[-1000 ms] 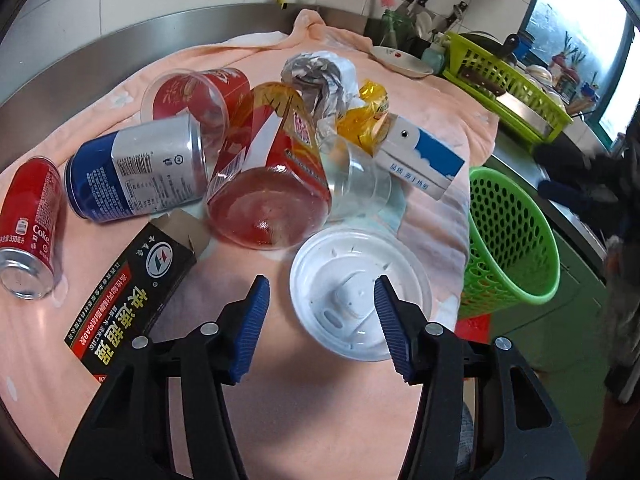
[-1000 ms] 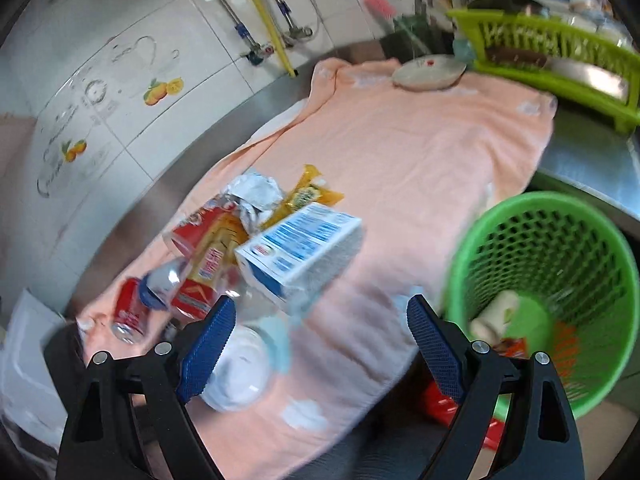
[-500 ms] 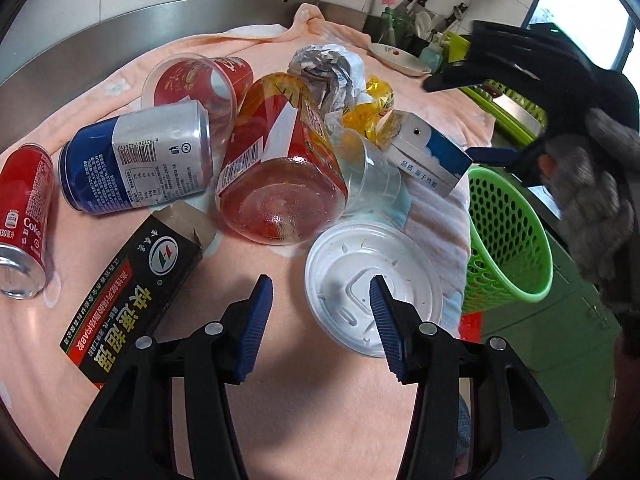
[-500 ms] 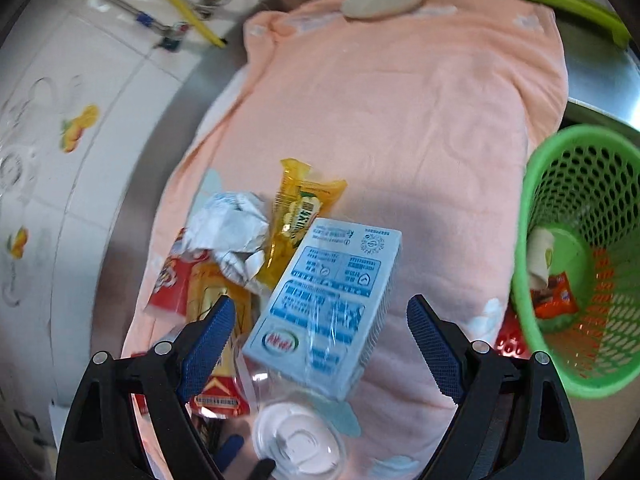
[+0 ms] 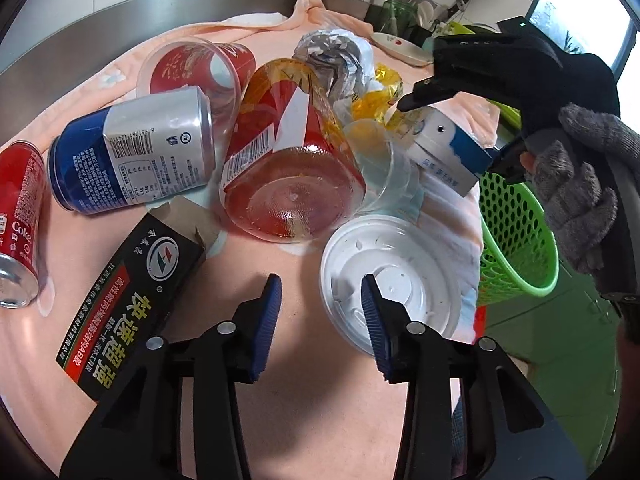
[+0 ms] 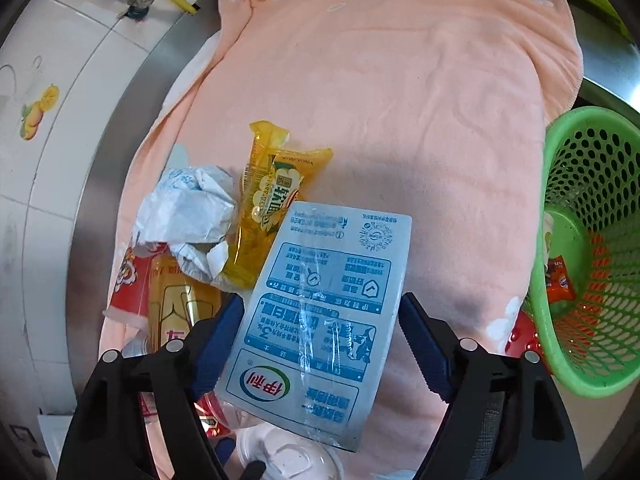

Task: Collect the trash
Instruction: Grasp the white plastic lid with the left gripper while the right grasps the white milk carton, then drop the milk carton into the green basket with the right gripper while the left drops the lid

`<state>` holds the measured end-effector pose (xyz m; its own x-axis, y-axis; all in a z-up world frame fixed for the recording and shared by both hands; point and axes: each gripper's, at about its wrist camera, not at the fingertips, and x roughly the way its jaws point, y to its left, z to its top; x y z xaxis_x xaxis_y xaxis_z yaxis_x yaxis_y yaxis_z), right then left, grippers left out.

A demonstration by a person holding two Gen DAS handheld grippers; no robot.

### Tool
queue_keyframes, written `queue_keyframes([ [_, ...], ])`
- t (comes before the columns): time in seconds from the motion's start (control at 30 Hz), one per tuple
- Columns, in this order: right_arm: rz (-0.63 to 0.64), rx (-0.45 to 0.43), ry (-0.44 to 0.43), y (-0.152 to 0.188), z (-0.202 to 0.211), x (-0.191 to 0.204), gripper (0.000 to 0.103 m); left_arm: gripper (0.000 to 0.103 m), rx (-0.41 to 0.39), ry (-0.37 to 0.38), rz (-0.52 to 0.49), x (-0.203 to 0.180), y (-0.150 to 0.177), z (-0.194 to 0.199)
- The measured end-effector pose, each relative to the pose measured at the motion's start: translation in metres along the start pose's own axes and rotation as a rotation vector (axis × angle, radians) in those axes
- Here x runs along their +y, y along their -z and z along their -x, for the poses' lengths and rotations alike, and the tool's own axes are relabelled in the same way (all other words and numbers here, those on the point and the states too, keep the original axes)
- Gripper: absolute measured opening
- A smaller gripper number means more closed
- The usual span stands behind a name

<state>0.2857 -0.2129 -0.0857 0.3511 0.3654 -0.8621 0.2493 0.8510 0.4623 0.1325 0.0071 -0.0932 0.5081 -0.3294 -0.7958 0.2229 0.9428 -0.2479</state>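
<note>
Right gripper (image 6: 322, 340) now astride milk carton (image 6: 320, 312), closing

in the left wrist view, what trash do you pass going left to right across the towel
red cola can → blue and silver can → orange-labelled bottle → clear plastic cup → blue and white milk carton → green basket past the towel's edge
</note>
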Motion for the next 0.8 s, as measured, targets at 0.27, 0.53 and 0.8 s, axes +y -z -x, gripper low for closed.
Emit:
queue_keyframes([
  [0.27, 0.067, -0.007, -0.067, 0.019, 0.014, -0.013, 0.069, 0.030, 0.024, -0.021, -0.018, -0.005, 0.000, -0.008],
  [0.53, 0.131, -0.055, -0.124, 0.036, 0.047, -0.034, 0.068, 0.009, 0.015, -0.018, -0.025, -0.013, -0.001, -0.006],
  [0.8, 0.172, -0.110, -0.097, 0.044, 0.085, -0.083, 0.068, 0.007, -0.004, -0.002, -0.046, -0.025, 0.003, 0.005],
])
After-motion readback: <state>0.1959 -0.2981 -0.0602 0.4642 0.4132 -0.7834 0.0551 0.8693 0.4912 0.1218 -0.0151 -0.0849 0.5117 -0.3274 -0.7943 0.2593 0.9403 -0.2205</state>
